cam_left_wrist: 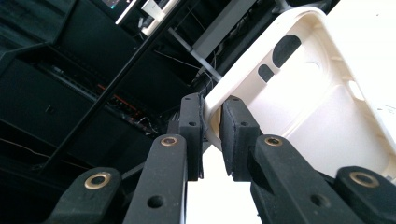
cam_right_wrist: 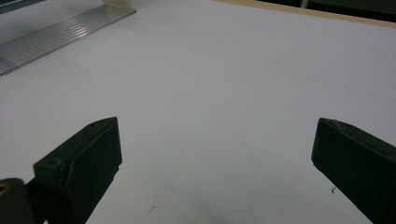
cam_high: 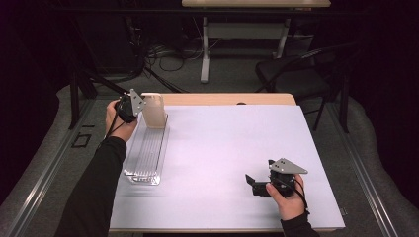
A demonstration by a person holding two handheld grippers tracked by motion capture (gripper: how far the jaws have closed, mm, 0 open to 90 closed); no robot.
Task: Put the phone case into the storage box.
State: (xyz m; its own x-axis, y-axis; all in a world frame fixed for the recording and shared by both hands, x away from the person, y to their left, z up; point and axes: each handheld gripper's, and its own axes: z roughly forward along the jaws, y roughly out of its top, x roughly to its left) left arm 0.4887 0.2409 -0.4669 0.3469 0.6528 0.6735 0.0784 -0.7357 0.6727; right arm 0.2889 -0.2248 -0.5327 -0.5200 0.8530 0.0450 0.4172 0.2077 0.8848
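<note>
the wide white table top (cam_high: 232, 163) with its pale wooden edge takes up most of the high view, and it runs under the right gripper's jaws as a plain white sheet (cam_right_wrist: 224, 84) in the right gripper view. on its left side lies a long clear ribbed plastic tray (cam_high: 148, 153), lengthways away from the person; a strip of its ridges (cam_right_wrist: 60, 32) shows at the top left of the right gripper view. at the tray's far end stands a cream-coloured plastic phone case (cam_high: 154, 110), upright, its lower edge at or in the tray; whether it rests there cannot be told. in the left gripper view the case (cam_left_wrist: 317, 93) shows its hollow inner side, with two dark cut-outs near one corner and a raised rim all round.

the left gripper (cam_high: 132, 104), held in the person's left hand (cam_high: 120, 123), is just beside the case on its left. its jaws are closed tight on the case's rim near a rounded corner (cam_left_wrist: 211, 125), one pad on each side of the thin wall.

the right gripper (cam_high: 256, 183) rests low over the near right part of the table, well apart from the tray and case, in the right hand (cam_high: 286, 197). its jaws stand wide apart with nothing but bare table between them (cam_right_wrist: 215, 154).
</note>
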